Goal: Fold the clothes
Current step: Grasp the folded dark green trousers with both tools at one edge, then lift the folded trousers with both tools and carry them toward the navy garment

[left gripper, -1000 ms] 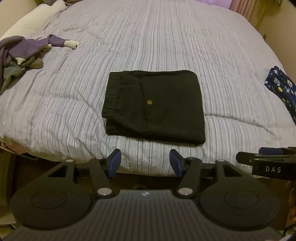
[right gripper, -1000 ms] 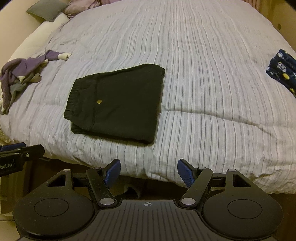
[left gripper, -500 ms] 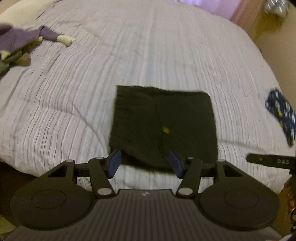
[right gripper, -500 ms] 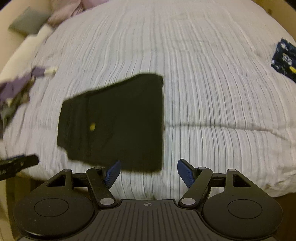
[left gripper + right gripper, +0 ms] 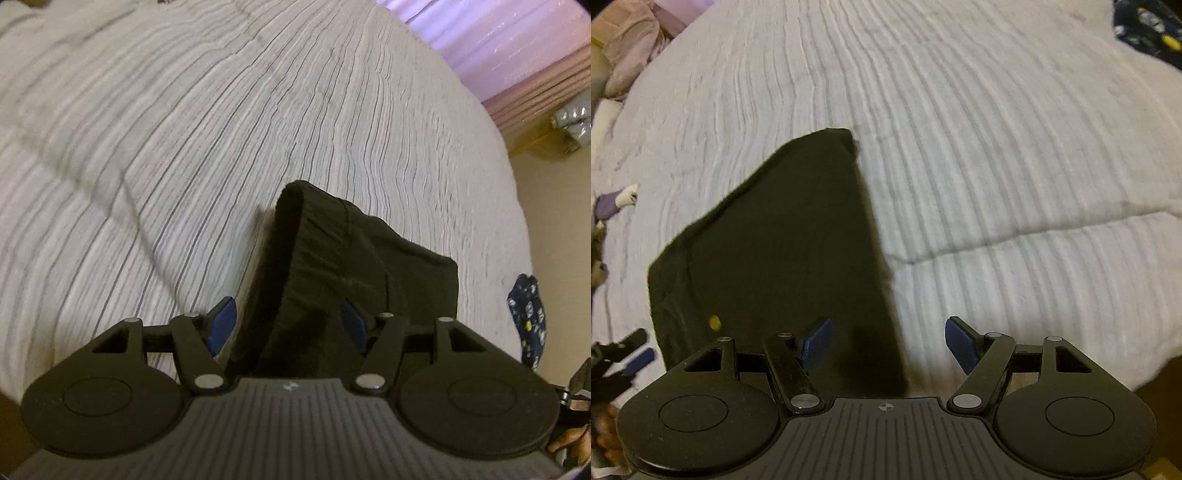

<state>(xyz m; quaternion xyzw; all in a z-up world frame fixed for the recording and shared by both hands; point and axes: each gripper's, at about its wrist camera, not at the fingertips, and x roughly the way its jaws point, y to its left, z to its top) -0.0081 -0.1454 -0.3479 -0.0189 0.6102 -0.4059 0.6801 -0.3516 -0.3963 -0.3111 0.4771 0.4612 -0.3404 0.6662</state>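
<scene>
A folded black garment with a small yellow button lies on the striped grey bedspread. My left gripper is open, its blue pads on either side of the garment's near left edge with the waistband between them. My right gripper is open over the near right corner of the same garment, the cloth's right edge running between its pads. The left gripper's tips show at the left edge of the right wrist view.
A dark blue patterned garment lies at the bed's right side, also in the right wrist view. Purple and grey clothes sit at the left. Pink curtains hang beyond the bed.
Both grippers have moved forward and down from the bed's edge to the black garment. Its near edge now lies between each pair of open pads.
</scene>
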